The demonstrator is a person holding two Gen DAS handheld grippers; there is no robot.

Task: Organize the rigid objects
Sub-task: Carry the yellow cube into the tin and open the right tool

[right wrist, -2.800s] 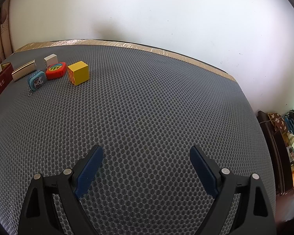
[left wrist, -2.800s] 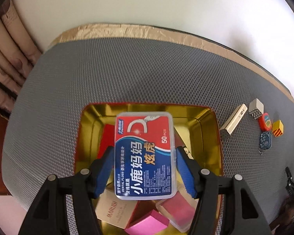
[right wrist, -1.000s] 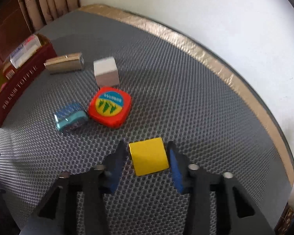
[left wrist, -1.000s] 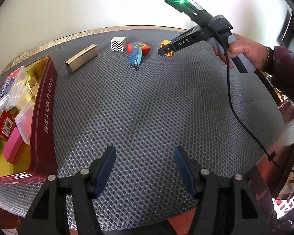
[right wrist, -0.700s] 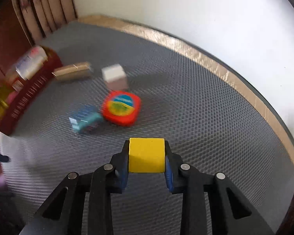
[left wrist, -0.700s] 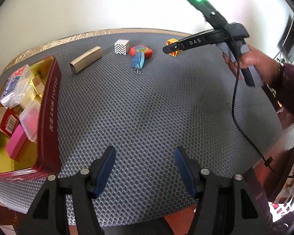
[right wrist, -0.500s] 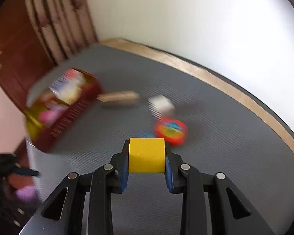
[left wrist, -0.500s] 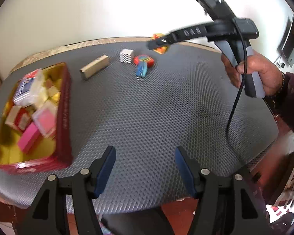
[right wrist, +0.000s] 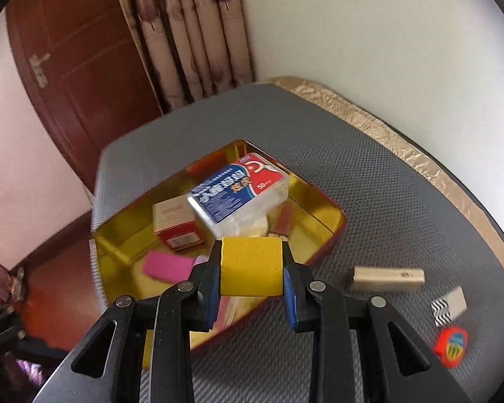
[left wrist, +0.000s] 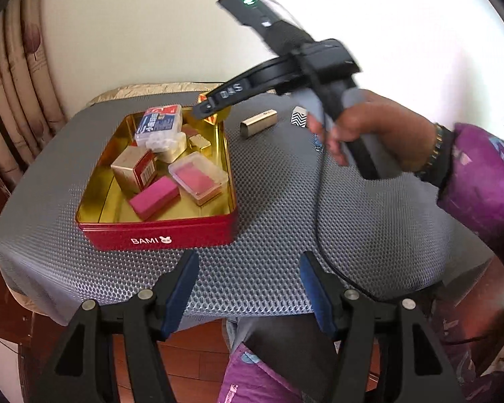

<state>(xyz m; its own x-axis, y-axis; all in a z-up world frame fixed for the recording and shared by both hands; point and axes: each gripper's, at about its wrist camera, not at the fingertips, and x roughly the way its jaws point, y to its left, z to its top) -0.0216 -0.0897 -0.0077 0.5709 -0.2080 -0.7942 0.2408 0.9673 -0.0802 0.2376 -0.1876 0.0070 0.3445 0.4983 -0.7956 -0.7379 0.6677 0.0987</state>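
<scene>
Blue-padded fingers of the right gripper are pinching a yellow wooden cube by two opposite sides, holding it up off the bench above the near corner of a red rectangular tin with a gold inside. In the left wrist view that gripper reaches in from the right, gripped by a person's hand in a purple sleeve, with a black cable hanging from it, and its tip sits over the far right corner of the tin.

Inside the tin lie a clear plastic dental floss box with a blue and red label, propped on other things, a beige and red carton, a flat pink block, and, seen from the left, a clear lidded case with pink inside.

On the grey honeycomb mat covering the bench, just beside the tin, rests a long gold-coloured bar. Next along is a small white cube with a black zigzag face, and near that a round red tape measure.

Spread fingers of the left gripper have nothing between them; they hang past the near edge of the bench, in front of the tin's red wall marked BAMI.
</scene>
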